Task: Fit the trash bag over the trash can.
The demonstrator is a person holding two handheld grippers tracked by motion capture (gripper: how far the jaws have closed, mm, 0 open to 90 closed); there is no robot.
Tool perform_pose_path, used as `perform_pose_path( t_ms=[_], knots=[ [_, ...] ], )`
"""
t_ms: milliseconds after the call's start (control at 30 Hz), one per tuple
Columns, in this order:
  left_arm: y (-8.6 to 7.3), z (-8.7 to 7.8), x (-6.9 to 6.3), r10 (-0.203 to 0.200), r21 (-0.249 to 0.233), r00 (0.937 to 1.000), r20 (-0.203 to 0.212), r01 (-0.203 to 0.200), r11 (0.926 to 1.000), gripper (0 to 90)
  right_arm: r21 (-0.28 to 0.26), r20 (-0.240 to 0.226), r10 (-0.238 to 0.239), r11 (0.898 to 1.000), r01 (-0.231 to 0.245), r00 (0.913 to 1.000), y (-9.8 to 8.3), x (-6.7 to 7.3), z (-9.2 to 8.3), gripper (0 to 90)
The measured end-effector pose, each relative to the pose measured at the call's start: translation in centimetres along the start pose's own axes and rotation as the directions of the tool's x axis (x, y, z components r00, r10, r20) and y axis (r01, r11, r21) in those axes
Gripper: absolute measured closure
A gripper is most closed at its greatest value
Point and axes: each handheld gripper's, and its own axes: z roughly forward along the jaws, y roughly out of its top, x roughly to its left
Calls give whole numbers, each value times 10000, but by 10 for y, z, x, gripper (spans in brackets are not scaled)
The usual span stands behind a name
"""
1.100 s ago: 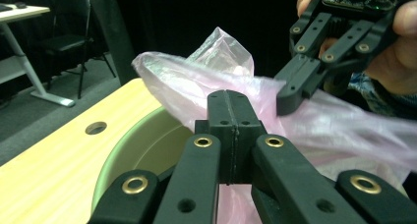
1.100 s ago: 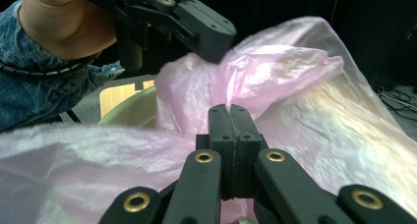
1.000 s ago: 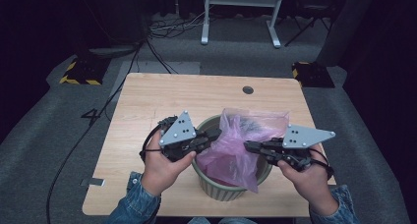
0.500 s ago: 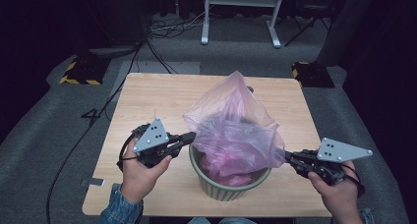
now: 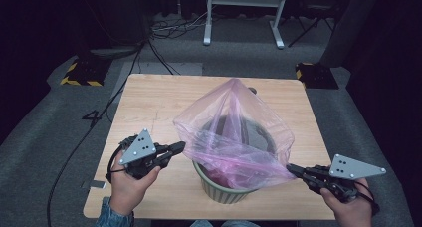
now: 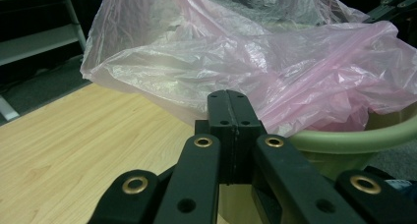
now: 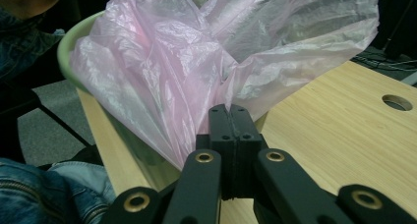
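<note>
pink bag [image 5: 234, 132]: thin crinkled translucent film | round green bin [image 5: 224, 189] | both hand-held grippers pinching its edges

Hidden beneath the plastic

The thin pink plastic bag [image 5: 234, 132] veils the round green ribbed bin's [image 5: 221, 189] inside; its contents cannot be told.

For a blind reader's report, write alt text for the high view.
A pink plastic bag is stretched open over a green bin on a wooden table. The left gripper pinches the bag's left edge and the right gripper its right edge, each held in a person's hand from below.
</note>
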Motion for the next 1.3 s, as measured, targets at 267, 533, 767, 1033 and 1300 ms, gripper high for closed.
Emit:
perform_pose_path(
  t_ms=[267, 533, 767, 1033, 1300],
  knots=[
    [0, -4, 1, 130, -142, 9999, 24, -130, 9998, 900, -918, 508, 135, 9957, -87, 9986, 14, -4, -12, 548],
    [2, 0, 5, 141, -103, 9999, 81, -141, 9998, 900, -1401, 1459, 217, 9901, -10, 9891, 47, -32, -9, 360],
    [6, 2, 6, 221, -78, 9997, 40, -221, 9997, 900, -851, 981, 58, 9964, 26, 9952, 62, -52, 31, 309],
    [5, 7, 9, 188, -70, 9998, 40, -188, 9998, 900, -424, 180, -320, 9986, 328, 9993, 80, -62, 77, 323],
    [-4, 3, 12, 313, 250, 9991, -300, -306, 9992, 900, 575, -271, -566, 9967, 581, 9980, 77, -66, 85, 863]
  ],
)
